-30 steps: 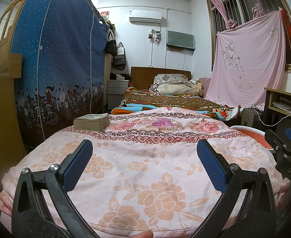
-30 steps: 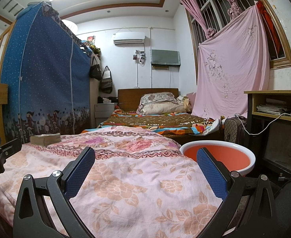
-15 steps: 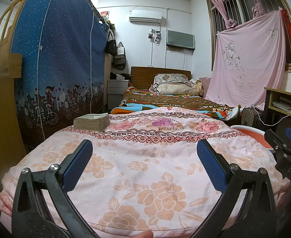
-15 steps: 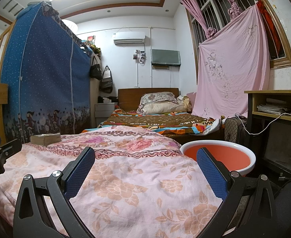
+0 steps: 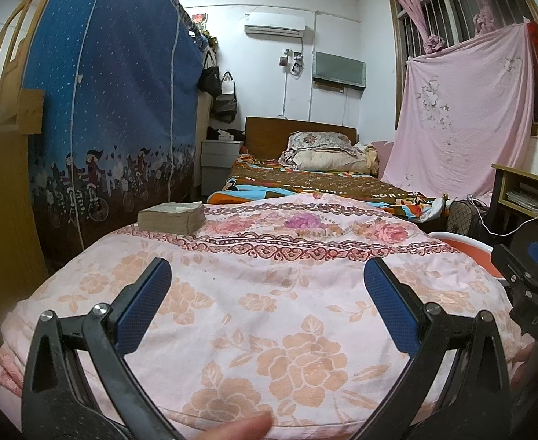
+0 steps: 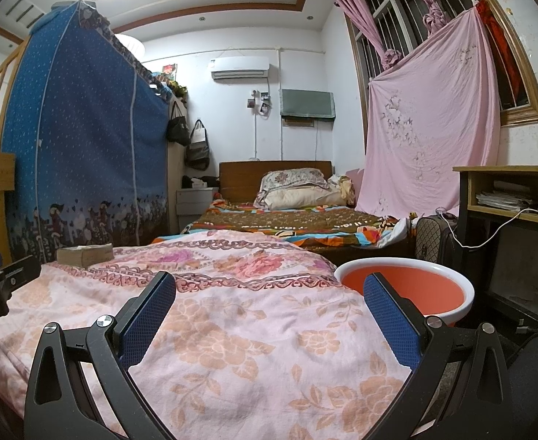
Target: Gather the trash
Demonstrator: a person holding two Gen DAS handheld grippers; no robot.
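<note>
Both tongs, left tongs [image 5: 267,282] and right tongs [image 6: 269,286], gape wide and empty over a pink floral quilt [image 5: 269,293]; a worn, yellowed paper stack [image 5: 171,217] lies at its far-left edge, an orange basin [image 6: 404,286] beside the bed.

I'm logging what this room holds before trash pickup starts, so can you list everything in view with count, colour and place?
Floral quilt: one, pink, spread in the foreground under both grippers.
Stack of paper: one, tan, far left corner of the quilt.
Basin: one, orange inside with a white rim, right of the quilt.
Bed: one, brown patterned cover, pillows at its wooden headboard, by the back wall.
Wardrobe cover: one, blue, along the left.
Pink sheet: one, hung over the window on the right.
Air conditioner: one, white, high on the back wall.
Left gripper: black with blue fingers, open, empty.
Right gripper: same, open, empty.
</note>
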